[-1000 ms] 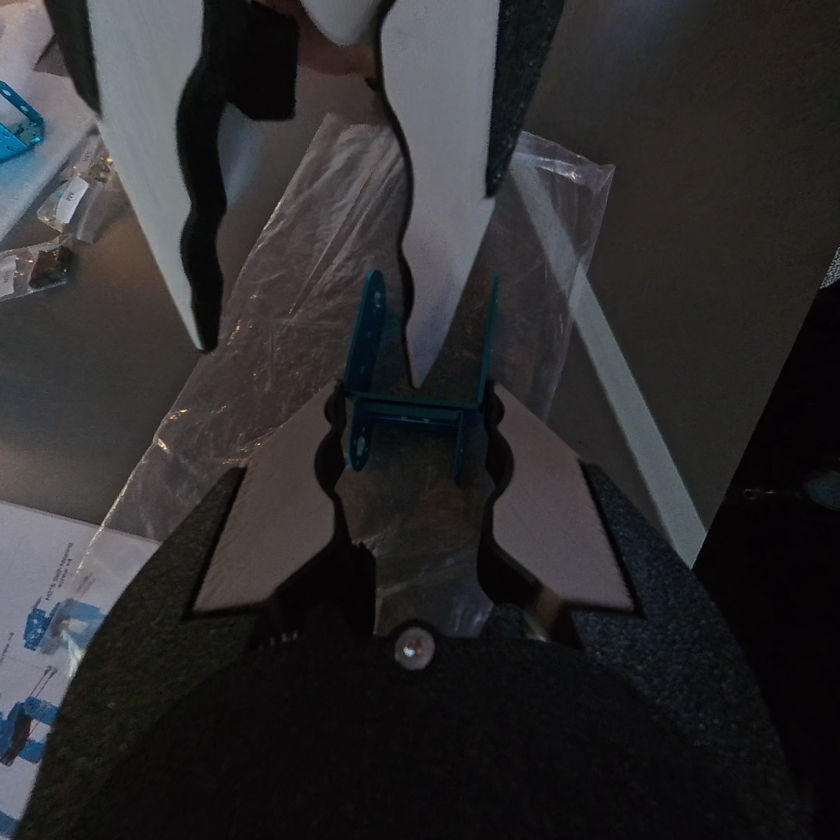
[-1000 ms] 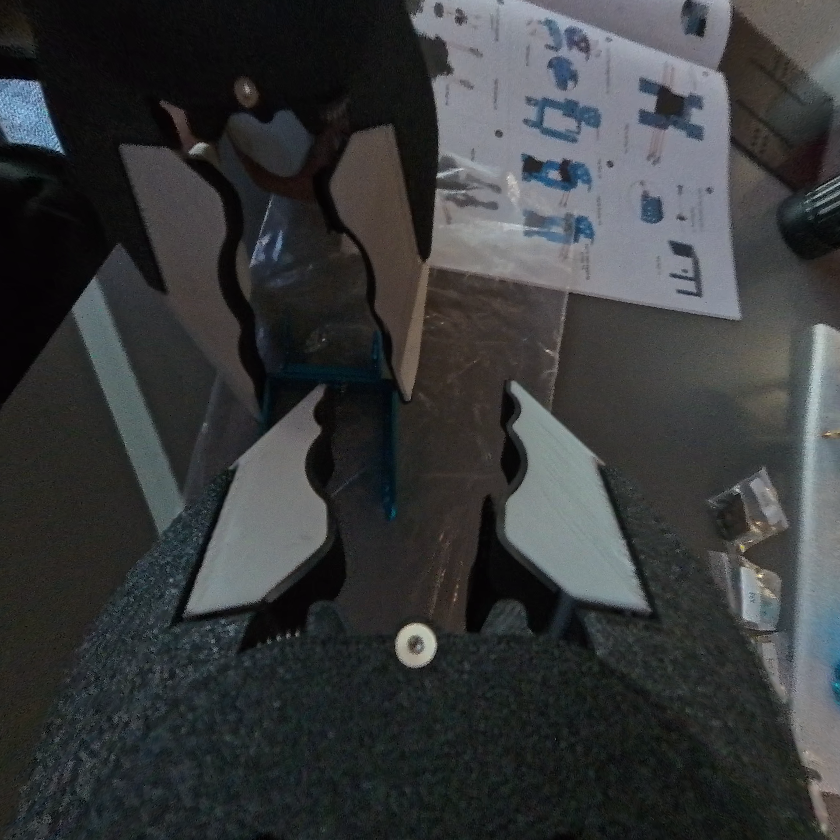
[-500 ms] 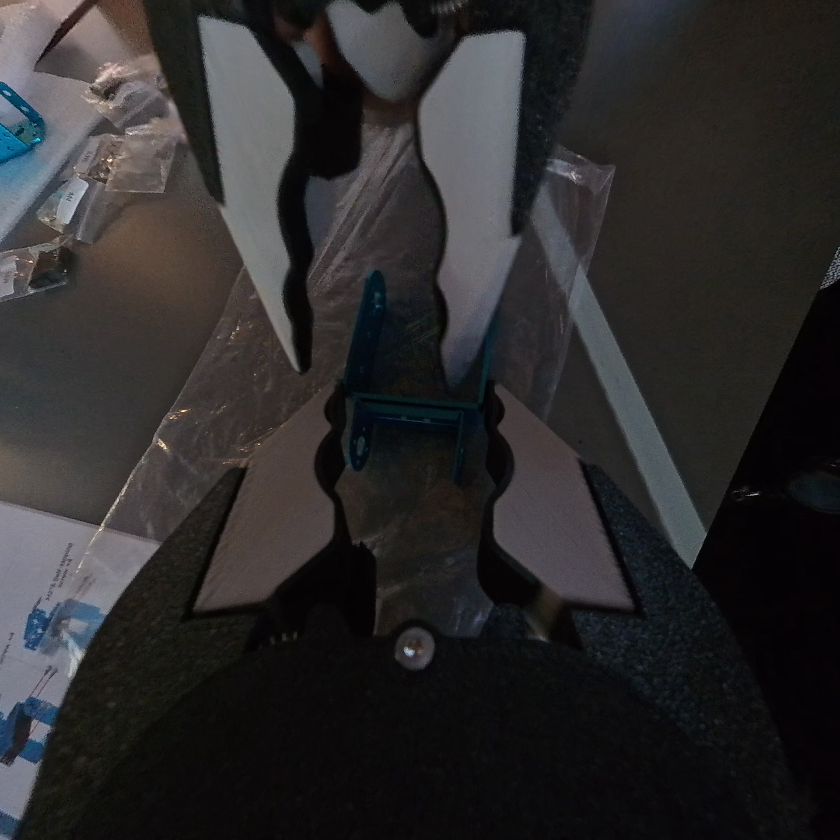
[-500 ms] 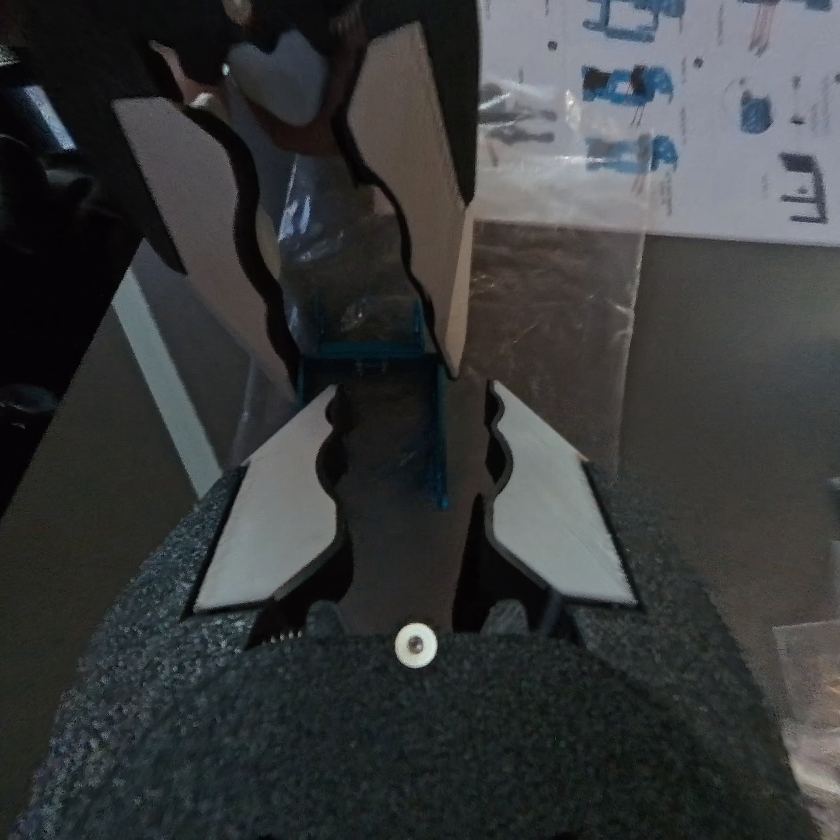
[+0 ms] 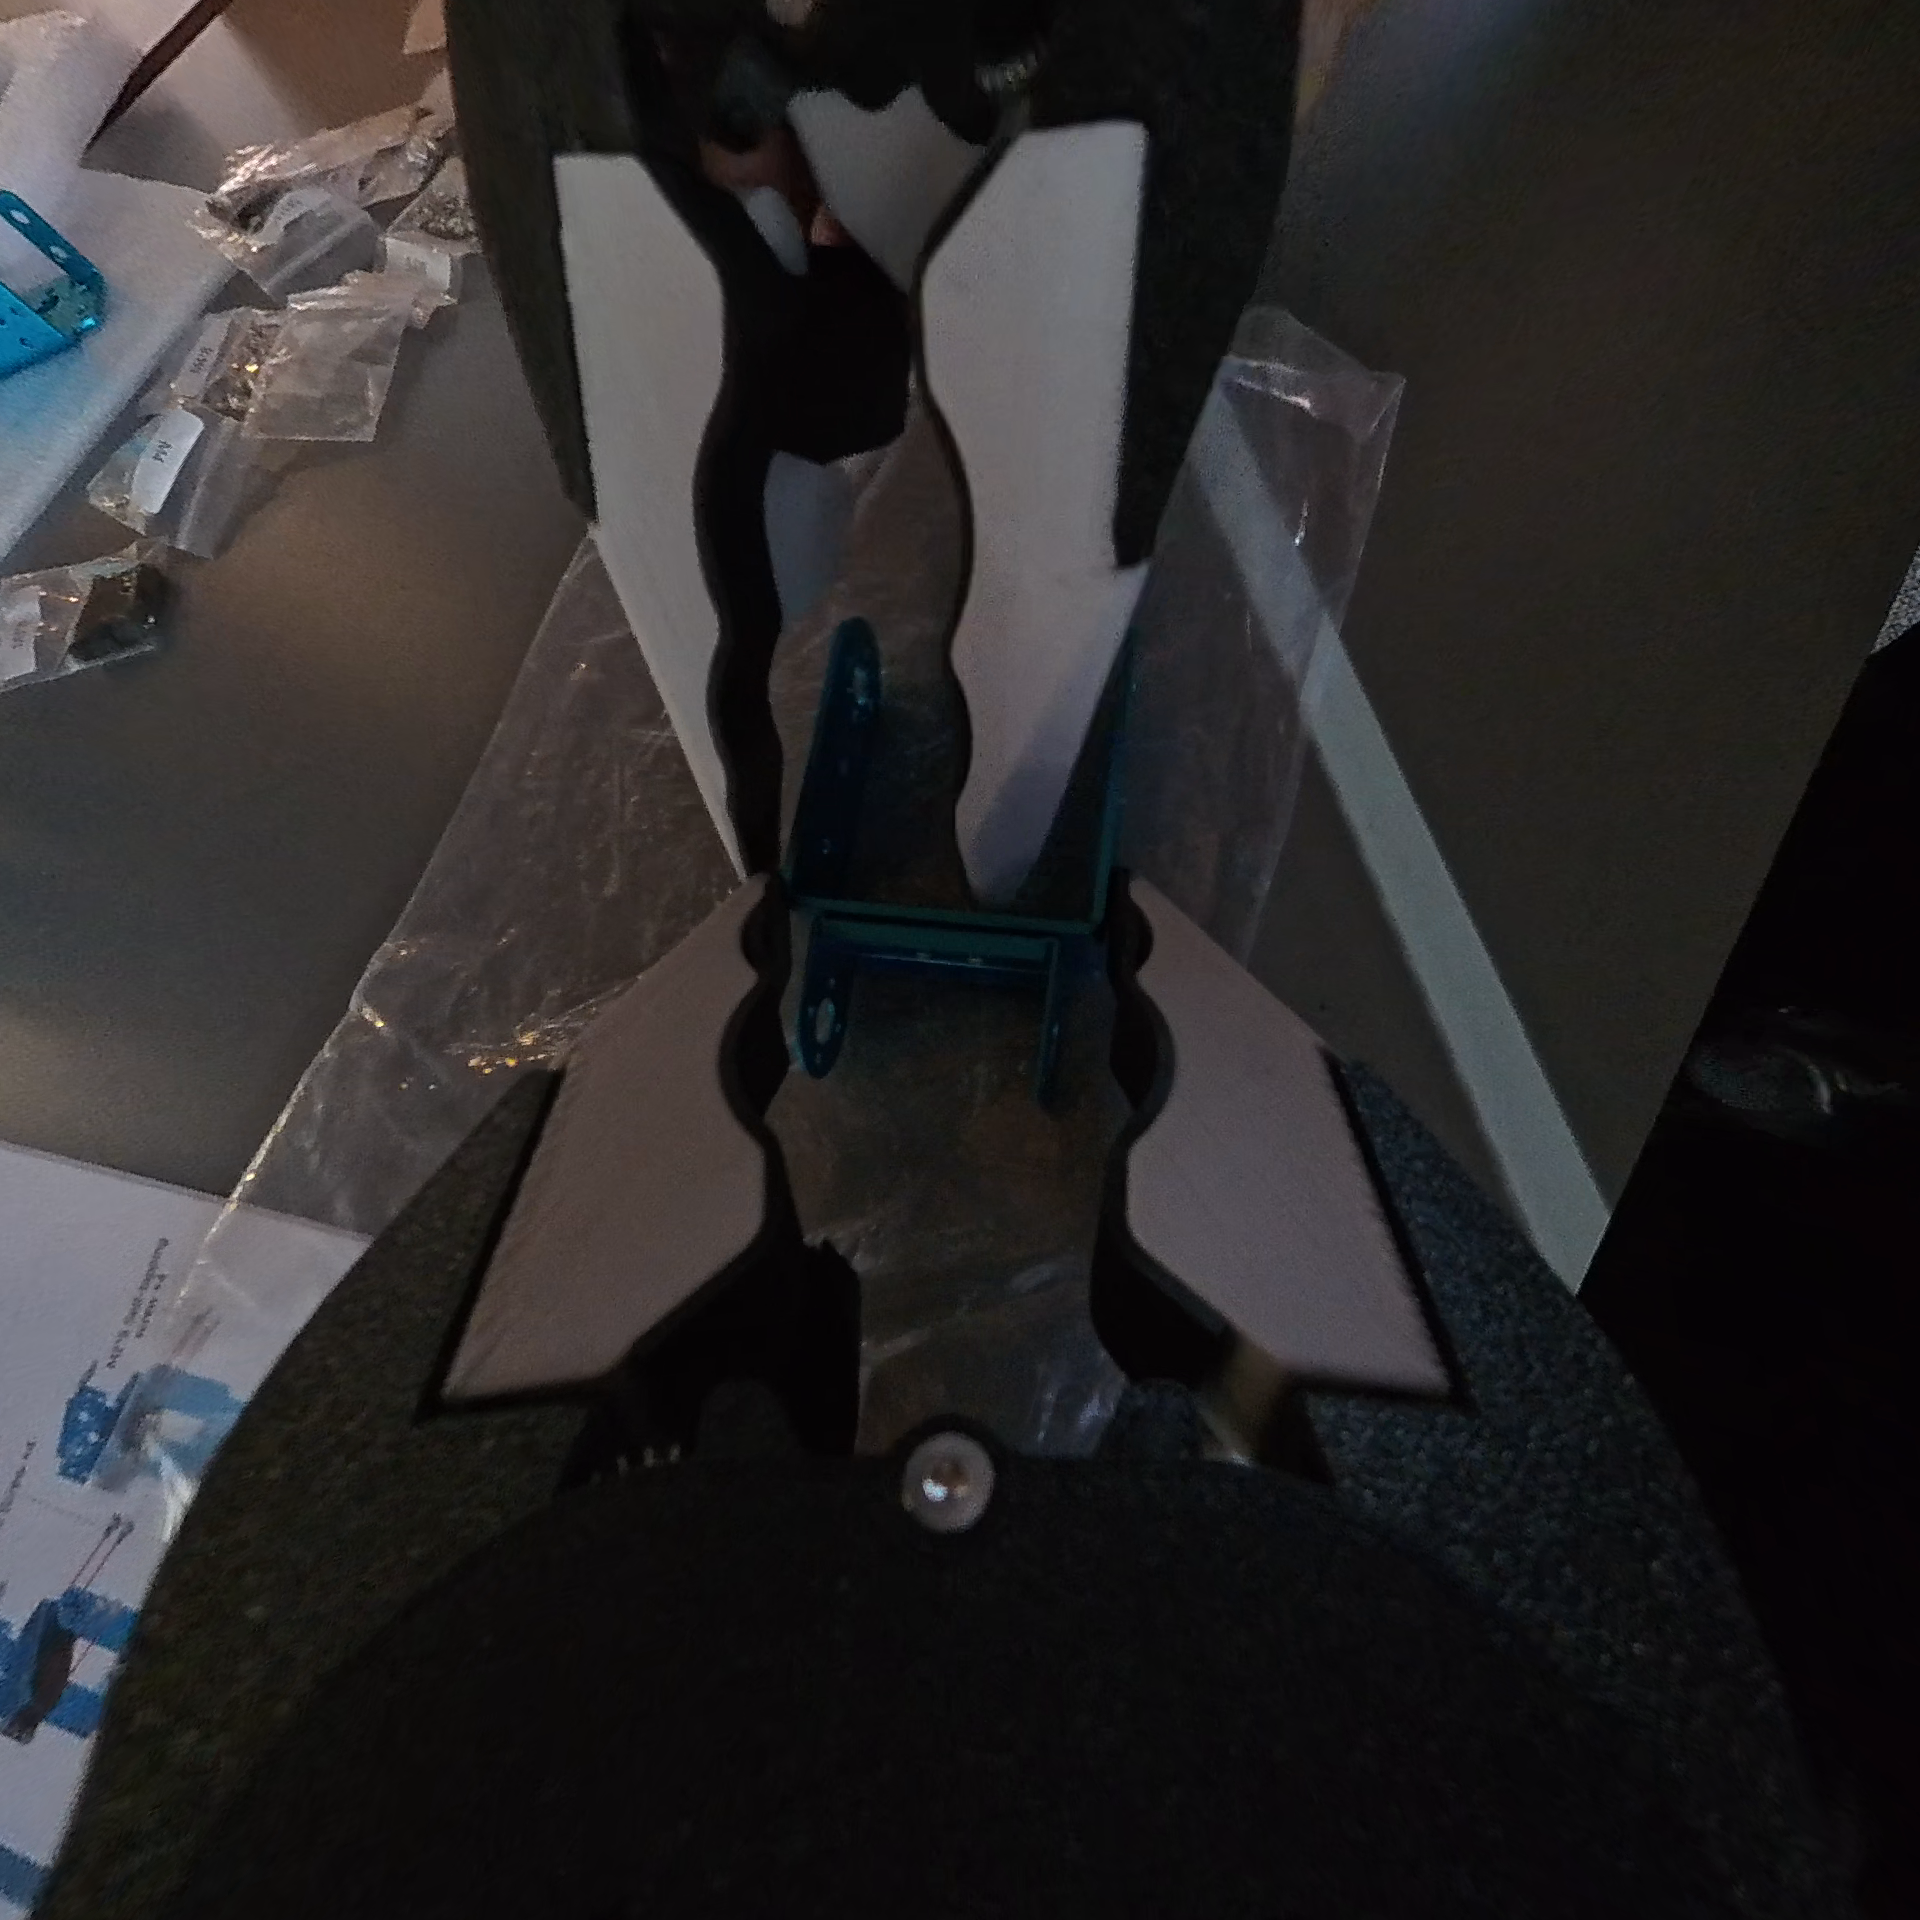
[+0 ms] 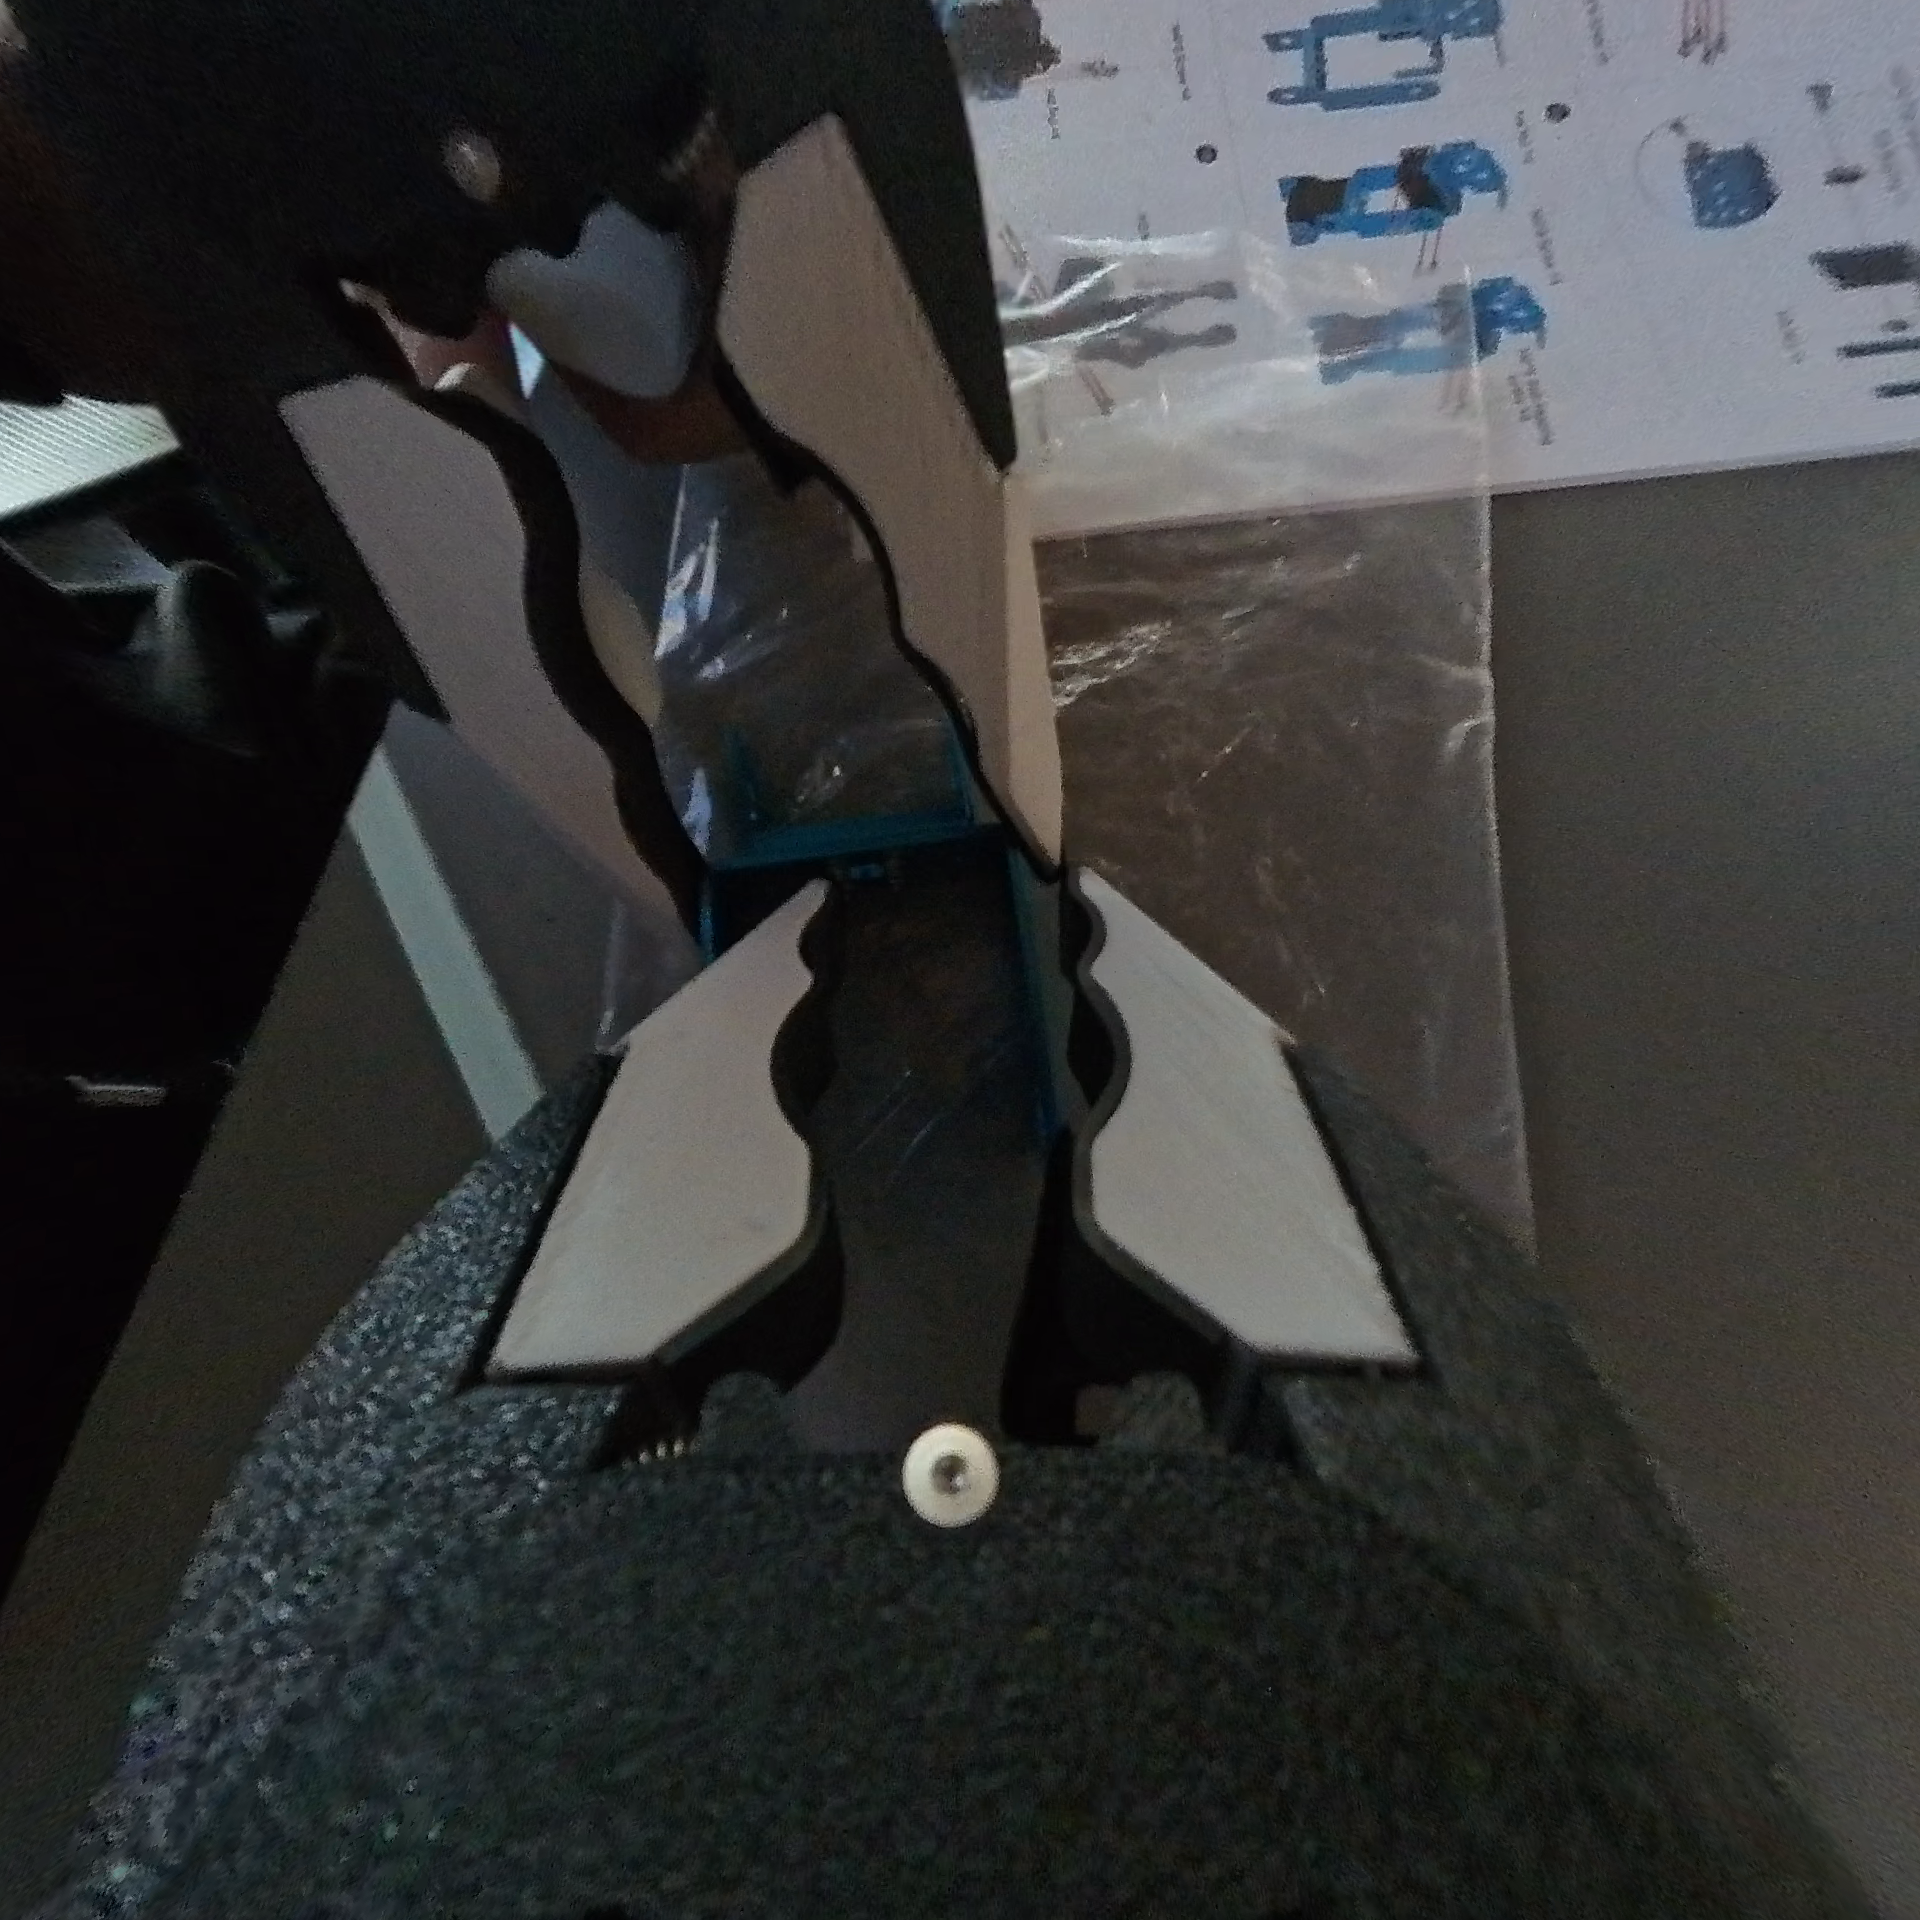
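Note:
A blue H-shaped metal bracket [image 5: 935, 925] stands on a clear plastic bag [image 5: 499, 831] on the grey table. My left gripper [image 5: 951, 904] grips it, one fingertip against each side plate. My right gripper [image 5: 873, 873] faces it from the far side. Its fingers straddle one side plate, one inside the bracket and one outside, with a gap still between them. In the right wrist view the bracket [image 6: 852, 831] sits just past my right gripper [image 6: 951, 883], with one plate running back between its fingers.
A printed instruction sheet [image 6: 1455, 208] lies under the bag's end and also shows in the left wrist view [image 5: 83, 1351]. Several small hardware bags [image 5: 260, 312] and a blue part [image 5: 31, 301] lie at the far left. The table edge [image 5: 1455, 987] runs close on the right. Less than 4 cm separates the two grippers' tips.
My right gripper has moved in over the bracket and narrowed its fingers around one side plate. My left gripper and the bracket have stayed still.

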Demonstrator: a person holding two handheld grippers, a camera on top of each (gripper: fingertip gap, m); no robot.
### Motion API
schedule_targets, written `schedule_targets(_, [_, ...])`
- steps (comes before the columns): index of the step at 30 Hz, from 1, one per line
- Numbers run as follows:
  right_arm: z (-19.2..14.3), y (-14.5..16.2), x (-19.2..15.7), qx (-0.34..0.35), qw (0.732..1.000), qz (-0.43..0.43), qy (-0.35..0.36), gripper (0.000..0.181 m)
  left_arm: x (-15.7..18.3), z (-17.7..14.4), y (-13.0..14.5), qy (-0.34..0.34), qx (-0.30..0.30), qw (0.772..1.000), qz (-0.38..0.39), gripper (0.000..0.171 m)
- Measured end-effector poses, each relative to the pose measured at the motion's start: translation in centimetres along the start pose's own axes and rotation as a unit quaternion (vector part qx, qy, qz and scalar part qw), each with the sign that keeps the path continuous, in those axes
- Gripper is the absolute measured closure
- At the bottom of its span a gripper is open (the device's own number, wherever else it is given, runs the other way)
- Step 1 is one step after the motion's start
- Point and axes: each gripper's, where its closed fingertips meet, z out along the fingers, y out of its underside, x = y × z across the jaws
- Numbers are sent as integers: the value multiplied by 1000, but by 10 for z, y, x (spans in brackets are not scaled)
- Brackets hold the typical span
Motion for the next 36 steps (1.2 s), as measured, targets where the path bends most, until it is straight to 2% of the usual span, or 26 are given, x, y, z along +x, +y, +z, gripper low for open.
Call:
schedule_targets(7, [0, 1, -1, -3, 999, 38, -26, 139, 1, 0, 0, 1, 0, 1000, 1, 110])
schedule_targets(12, [1, 2, -6, 2, 992, 92, -88, 145, 1, 0, 0, 0, 0, 1000, 2, 110])
schedule_targets(16, [1, 2, -5, 2, 991, 100, -92, 144, 1, 0, 0, 0, 0, 1000, 2, 110])
schedule_targets(22, [-2, -1, -6, 21, 979, 148, -141, 147, 2, 0, 0, 0, 1, 1000, 4, 109])
schedule_targets(28, [-2, 0, -4, 27, 975, 163, -148, 147, 2, 0, 0, 1, 1, 1000, 4, 109])
schedule_targets(30, [-3, 1, -7, 25, 974, 162, -156, 142, 2, 0, 0, 2, 1, 1000, 4, 109])
schedule_targets(36, [0, 2, -7, 13, 985, 125, -117, 143, 2, 0, 0, 3, 1, 1000, 4, 109])
